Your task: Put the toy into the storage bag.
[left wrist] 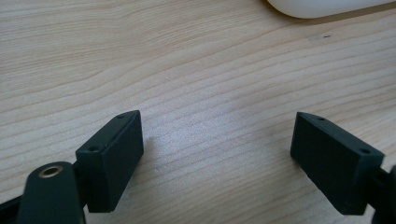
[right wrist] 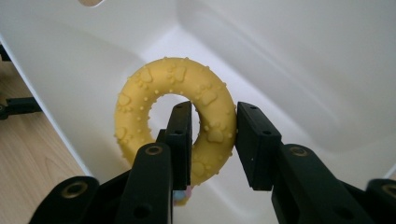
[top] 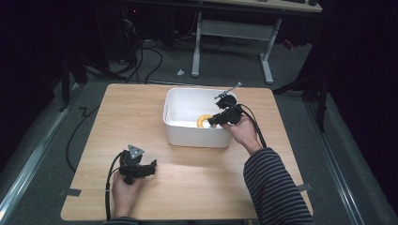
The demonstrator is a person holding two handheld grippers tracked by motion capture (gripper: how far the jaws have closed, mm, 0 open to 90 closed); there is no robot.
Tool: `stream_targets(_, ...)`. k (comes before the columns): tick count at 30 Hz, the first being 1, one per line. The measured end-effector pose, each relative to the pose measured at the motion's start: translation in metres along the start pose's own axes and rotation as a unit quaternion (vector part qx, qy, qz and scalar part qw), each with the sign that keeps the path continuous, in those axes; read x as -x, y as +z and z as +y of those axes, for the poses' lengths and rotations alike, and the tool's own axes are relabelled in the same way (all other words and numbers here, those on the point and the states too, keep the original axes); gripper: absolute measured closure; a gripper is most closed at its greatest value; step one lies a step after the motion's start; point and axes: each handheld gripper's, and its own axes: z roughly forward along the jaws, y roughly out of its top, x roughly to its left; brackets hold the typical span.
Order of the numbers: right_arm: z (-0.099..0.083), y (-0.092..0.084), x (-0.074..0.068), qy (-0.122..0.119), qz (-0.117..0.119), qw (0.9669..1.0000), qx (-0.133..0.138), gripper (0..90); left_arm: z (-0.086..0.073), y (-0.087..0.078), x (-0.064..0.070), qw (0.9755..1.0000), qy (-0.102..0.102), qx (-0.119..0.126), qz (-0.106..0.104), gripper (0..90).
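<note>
A yellow rubber ring (right wrist: 140, 93) with paw-print bumps hangs inside a white bin (right wrist: 303, 56). My right gripper (right wrist: 215, 107) is shut on it: one jaw passes through the ring's hole and the other presses on its outer edge. In the high view the right gripper (top: 213, 120) reaches over the bin's (top: 187, 91) right rim, with the ring (top: 203, 120) at its tips. My left gripper (top: 152, 165) rests low over the table near the front left, and in its own view the left gripper (left wrist: 217, 114) stands open with only bare wood between its jaws.
The bin sits at the middle back of the wooden table (top: 187, 187). Its rounded corner (left wrist: 322, 5) shows at the top of the left gripper view. Beyond the table's far edge stand a desk frame (top: 234, 33) and cables on the floor.
</note>
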Motion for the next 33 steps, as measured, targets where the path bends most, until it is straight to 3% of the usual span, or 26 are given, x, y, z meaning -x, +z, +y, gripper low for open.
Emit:
stream_targets(1,-0.001,0.001,0.0,-0.001,0.008,1.0,0.0,57.9,0.0,0.0,0.0,1.0,0.0,0.0,0.0,17.4)
stream_targets(2,-0.001,0.0,-0.002,0.006,0.004,1.0,0.0,54.8,0.0,0.0,0.0,1.0,0.0,0.0,0.0,17.4)
stream_targets(3,-0.002,-0.001,-0.002,-0.005,-0.002,1.0,0.005,52.3,0.0,0.0,0.0,1.0,0.0,-0.001,-0.001,17.5)
stream_targets(5,-0.004,-0.004,-0.002,-0.005,-0.006,0.9999,0.01,49.4,0.0,0.0,0.0,1.0,-0.001,0.0,0.0,17.5)
stream_targets(10,-0.015,-0.017,0.0,0.004,-0.023,0.9994,0.027,47.3,0.0,0.0,0.0,1.0,-0.001,0.0,0.0,17.5)
stream_targets(17,-0.035,-0.043,0.009,0.008,-0.045,0.9962,0.074,44.6,0.0,0.0,0.0,1.0,-0.001,0.0,0.0,17.5)
stream_targets(25,-0.057,-0.068,0.02,0.029,-0.057,0.9923,0.106,43.3,0.0,0.0,0.0,1.0,0.0,0.0,0.001,17.5)
stream_targets(33,-0.078,-0.083,0.03,0.046,-0.062,0.9882,0.132,40.8,0.0,0.0,0.0,1.0,0.0,0.0,0.0,17.5)
